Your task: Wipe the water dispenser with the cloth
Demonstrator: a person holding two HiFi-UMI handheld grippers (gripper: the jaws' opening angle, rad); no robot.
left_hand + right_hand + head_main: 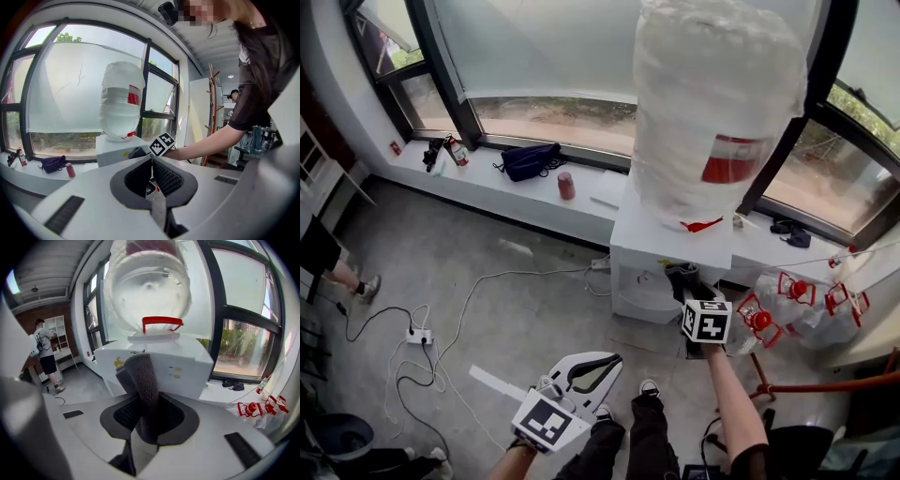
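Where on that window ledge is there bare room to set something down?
The ledge is bare in front of the black bag, left of the red can. Right of the water dispenser, red-capped bottles crowd the corner.

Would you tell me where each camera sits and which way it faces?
Head view: on the head, looking down at the water dispenser; both arms, left gripper, right gripper and legs show.
Left gripper view: on the shut left gripper, facing the dispenser; right arm and torso show.
Right gripper view: close before the dispenser; its jaws pinch the cloth.
Shared: all three show the bottle.
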